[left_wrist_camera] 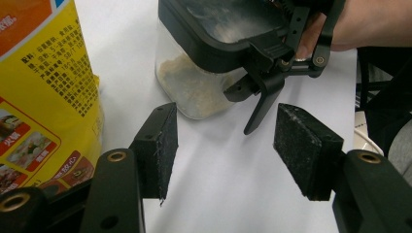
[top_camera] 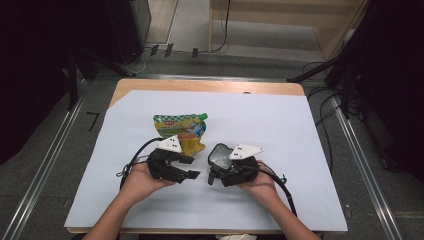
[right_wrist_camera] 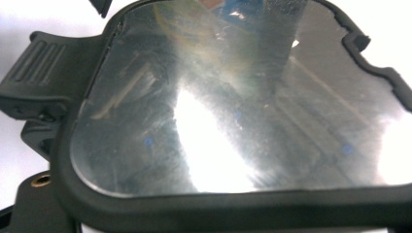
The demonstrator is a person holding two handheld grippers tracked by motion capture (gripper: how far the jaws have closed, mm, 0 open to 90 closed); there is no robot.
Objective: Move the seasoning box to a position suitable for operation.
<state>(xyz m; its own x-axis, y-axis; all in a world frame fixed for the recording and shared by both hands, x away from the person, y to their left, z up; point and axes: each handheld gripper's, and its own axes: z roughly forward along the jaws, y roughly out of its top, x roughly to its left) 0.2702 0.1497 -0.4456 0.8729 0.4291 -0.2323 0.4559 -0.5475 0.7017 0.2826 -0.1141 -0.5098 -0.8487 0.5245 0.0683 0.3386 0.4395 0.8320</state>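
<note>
- The clear plastic storage container with a black clip-lock lid (top_camera: 220,156) stands on the white sheet (top_camera: 300,190) near the person's edge of the table, right of the centre line; in the left gripper view pale crumbly contents (left_wrist_camera: 194,87) fill its lower part
- The right gripper (top_camera: 227,172) sits directly against that container, on its near side in the high view, and is clearly the closer tool; the right gripper view looks straight onto the shiny lid panel (right_wrist_camera: 233,111) with a ribbed black latch tab (right_wrist_camera: 39,68) on the lid's edge at picture-left
- I cannot tell how the right jaws stand: the lid blocks them, and no frame shows a pad pressing
- The left gripper (top_camera: 187,167) rests a little to the left of the container, apart from it; its jaws stand moderately wide with nothing between the foam pads (left_wrist_camera: 163,145), bare sheet showing in the gap
- Seen along the left jaws, the container lies ahead and slightly up-picture, and a loose black latch flap (left_wrist_camera: 262,104) hangs down from its lid towards the gap, so that flap looks like the likeliest thing to reach for next
- A yellow stand-up pouch with a green-and-white checked top and green spout cap (top_camera: 182,131) lies just beyond the left gripper, its long axis running roughly away from the person
- The pouch carries small black Chinese print on yellow and food photographs (left_wrist_camera: 29,150); the characters are too fine to read, and no brand name is legible
</note>
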